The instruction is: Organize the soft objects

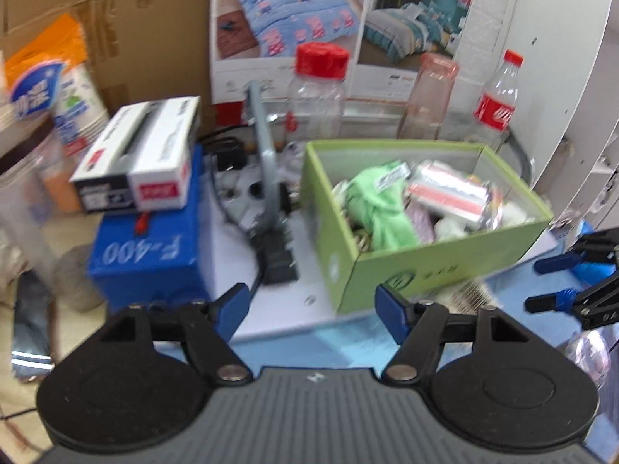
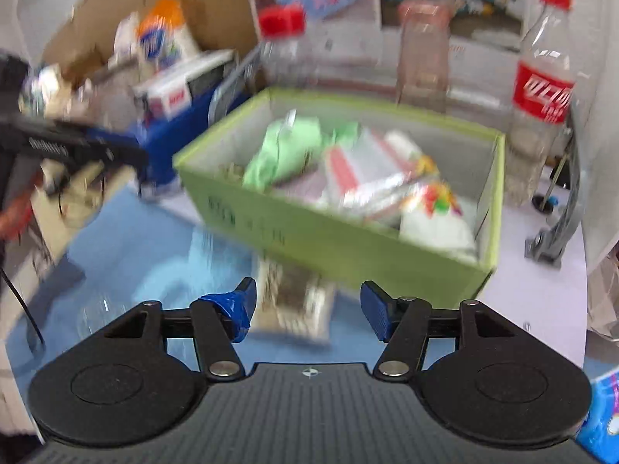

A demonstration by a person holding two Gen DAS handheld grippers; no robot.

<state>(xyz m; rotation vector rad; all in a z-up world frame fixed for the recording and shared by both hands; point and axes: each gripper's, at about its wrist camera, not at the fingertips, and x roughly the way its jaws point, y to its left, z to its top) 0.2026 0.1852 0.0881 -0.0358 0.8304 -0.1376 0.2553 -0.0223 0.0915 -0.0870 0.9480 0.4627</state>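
Note:
An open light-green box (image 1: pixel 425 266) (image 2: pixel 309 232) stands on the table, holding a green cloth (image 1: pixel 379 208) (image 2: pixel 278 150), red-striped shiny packets (image 1: pixel 448 193) (image 2: pixel 367 170) and a white soft pack with a coloured print (image 2: pixel 437 220). My left gripper (image 1: pixel 311 303) is open in front of the box's near left corner, with nothing between its fingers. My right gripper (image 2: pixel 309 301) is open too, above a blurred speckled packet (image 2: pixel 294 305) that lies on the blue mat before the box. Each gripper also shows in the other view: the right gripper (image 1: pixel 557 282) and the left gripper (image 2: pixel 116 150).
A blue box (image 1: pixel 147 259) with a black-and-white carton (image 1: pixel 143 158) on top stands left of the green box. Behind are a red-capped jar (image 1: pixel 317 92), a pink cup (image 1: pixel 429 92) and a cola bottle (image 1: pixel 499 96). A grey metal stand (image 1: pixel 267 162) and cables lie between the boxes.

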